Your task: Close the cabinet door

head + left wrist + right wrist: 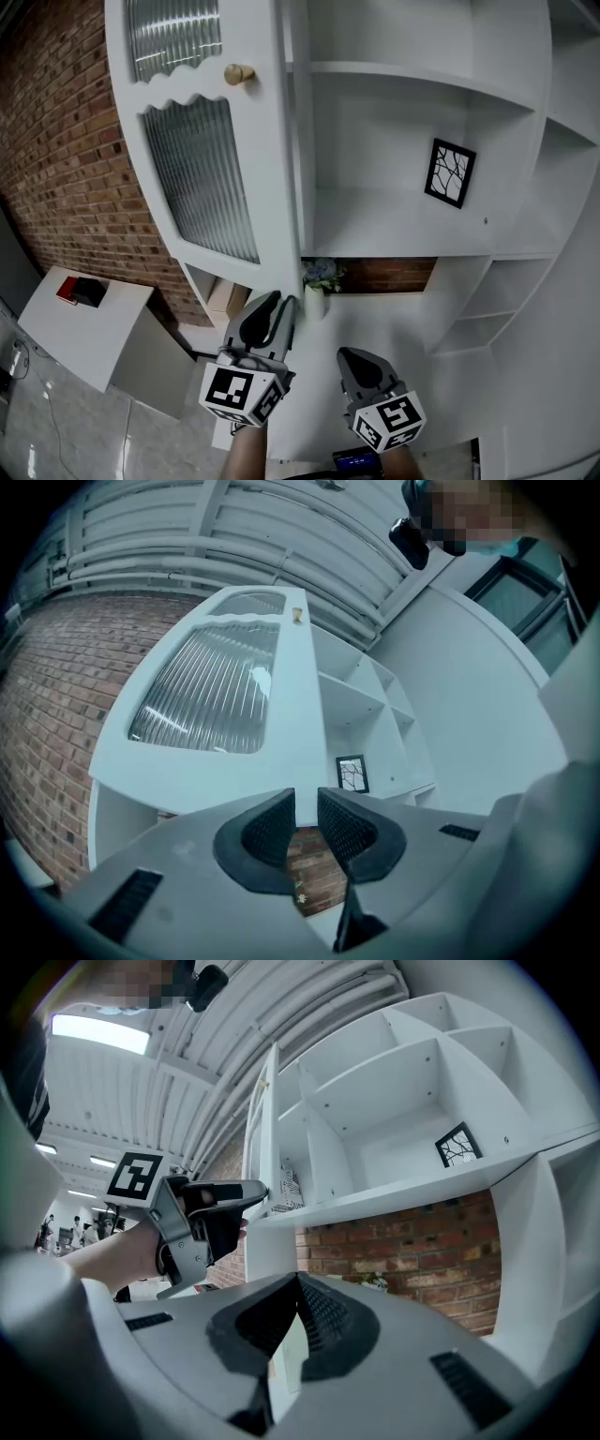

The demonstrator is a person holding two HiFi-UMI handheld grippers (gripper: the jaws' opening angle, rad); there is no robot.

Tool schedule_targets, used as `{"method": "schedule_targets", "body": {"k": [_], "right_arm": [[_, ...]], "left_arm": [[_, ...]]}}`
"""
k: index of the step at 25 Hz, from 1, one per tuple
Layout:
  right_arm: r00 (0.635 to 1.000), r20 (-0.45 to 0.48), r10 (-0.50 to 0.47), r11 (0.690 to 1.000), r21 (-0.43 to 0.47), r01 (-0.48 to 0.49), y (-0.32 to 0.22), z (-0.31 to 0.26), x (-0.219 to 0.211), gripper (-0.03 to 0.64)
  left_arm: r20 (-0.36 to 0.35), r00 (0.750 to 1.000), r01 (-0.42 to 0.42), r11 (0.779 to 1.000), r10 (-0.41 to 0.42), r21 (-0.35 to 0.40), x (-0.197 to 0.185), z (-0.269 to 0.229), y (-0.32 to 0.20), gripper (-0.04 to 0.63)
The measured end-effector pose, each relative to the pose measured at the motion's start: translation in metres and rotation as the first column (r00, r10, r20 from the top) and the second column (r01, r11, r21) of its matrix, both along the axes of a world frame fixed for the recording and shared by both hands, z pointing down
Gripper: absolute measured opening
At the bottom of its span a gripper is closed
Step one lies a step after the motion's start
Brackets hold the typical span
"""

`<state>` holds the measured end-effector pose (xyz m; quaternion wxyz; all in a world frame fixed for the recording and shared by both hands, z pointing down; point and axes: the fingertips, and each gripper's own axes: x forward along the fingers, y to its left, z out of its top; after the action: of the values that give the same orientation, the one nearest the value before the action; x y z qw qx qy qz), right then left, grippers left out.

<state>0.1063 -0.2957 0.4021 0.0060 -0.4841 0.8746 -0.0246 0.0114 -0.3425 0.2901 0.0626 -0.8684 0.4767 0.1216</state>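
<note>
Not closed yet: white cabinet door with ribbed glass panel (pixel 202 178) stands wide open. Left gripper (pixel 282 307) pinches its lower edge, right gripper (pixel 351 356) clenched empty. 1 full swing left.

The grey left gripper (pixel 283 304) has black ribbed fingers (pixel 267 832), a marker cube (pixel 239 392).

The left hand-held gripper (pixel 285 304) points slightly upward, jaws narrowly apart, while the right hand-held gripper (pixel 345 355) sits alongside, jaws together.

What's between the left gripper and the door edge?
Nothing. In the left gripper view, the bottom edge of the door stands between the pads of the left gripper and fills the gap, so they look to be touching it.
</note>
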Motion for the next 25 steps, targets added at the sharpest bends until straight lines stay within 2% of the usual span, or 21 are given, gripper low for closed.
{"method": "schedule_targets", "body": {"k": [3, 9, 20, 25], "right_arm": [[1.0, -0.001, 0.013, 1.0, -0.001, -0.013, -0.004, -0.001, 0.007, 0.001], [1.0, -0.002, 0.023, 1.0, -0.006, -0.023, -0.012, 0.001, 0.013, 0.001], [0.999, 0.006, 0.046, 0.999, -0.019, -0.046, -0.014, 0.004, 0.026, 0.001], [0.998, 0.007, 0.059, 0.998, -0.023, -0.059, -0.009, 0.002, 0.028, 0.001]], "left_arm": [[-0.01, 1.0, -0.015, 1.0, 0.015, 0.005, 0.001, 0.002, -0.009, 0.05], [-0.006, 1.0, -0.003, 1.0, 0.003, 0.018, 0.006, 0.002, -0.026, 0.032], [-0.002, 1.0, 0.013, 1.0, -0.013, 0.014, 0.013, 0.001, -0.051, 0.02], [0.021, 1.0, 0.012, 1.0, -0.012, 0.007, 0.012, 0.0, -0.059, 0.017]]}}
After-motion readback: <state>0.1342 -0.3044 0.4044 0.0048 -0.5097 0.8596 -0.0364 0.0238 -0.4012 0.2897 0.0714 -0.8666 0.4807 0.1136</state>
